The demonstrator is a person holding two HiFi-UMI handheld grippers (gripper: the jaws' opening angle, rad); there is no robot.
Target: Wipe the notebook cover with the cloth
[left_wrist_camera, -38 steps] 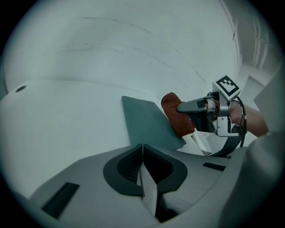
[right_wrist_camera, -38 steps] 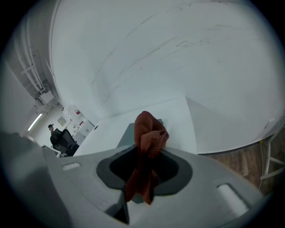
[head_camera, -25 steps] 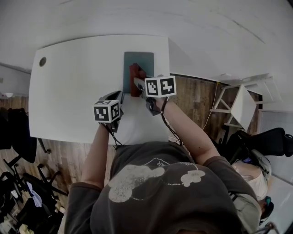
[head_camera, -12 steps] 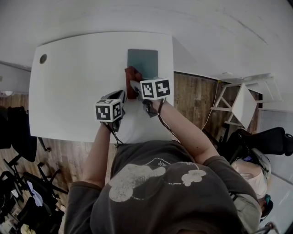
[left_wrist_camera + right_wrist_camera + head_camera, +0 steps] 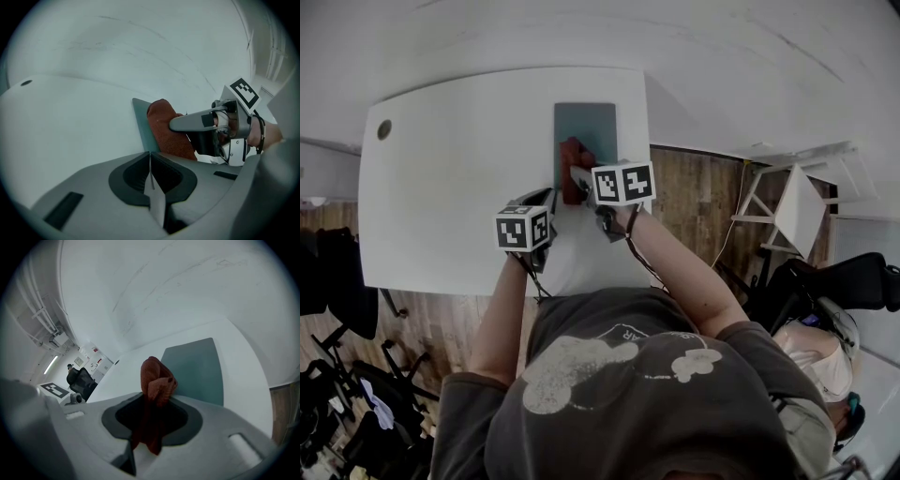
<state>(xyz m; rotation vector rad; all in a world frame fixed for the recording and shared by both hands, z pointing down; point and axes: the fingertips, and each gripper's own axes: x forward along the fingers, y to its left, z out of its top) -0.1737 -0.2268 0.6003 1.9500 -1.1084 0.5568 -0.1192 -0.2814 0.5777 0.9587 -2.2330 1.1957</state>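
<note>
A grey-green notebook (image 5: pixel 591 127) lies flat near the far right edge of the white table (image 5: pixel 450 178). My right gripper (image 5: pixel 577 175) is shut on a dark red cloth (image 5: pixel 572 159), which bunches up over the notebook's near left part. In the right gripper view the cloth (image 5: pixel 156 385) sticks up between the jaws, with the notebook (image 5: pixel 197 369) just beyond. My left gripper (image 5: pixel 546 199) hovers over the table, left of the right one, shut and holding nothing. The left gripper view shows the cloth (image 5: pixel 166 129) on the notebook (image 5: pixel 143 122), held by the right gripper (image 5: pixel 176 124).
A round cable hole (image 5: pixel 384 129) sits at the table's far left corner. The table's right edge drops to a wooden floor (image 5: pixel 694 202). A white rack (image 5: pixel 787 220) and a dark chair (image 5: pixel 839 281) stand to the right. More dark chairs (image 5: pixel 342 412) are at the lower left.
My right gripper with the cloth slid back and forth along the notebook's left part, now a little farther over the cover. The left gripper has barely moved.
</note>
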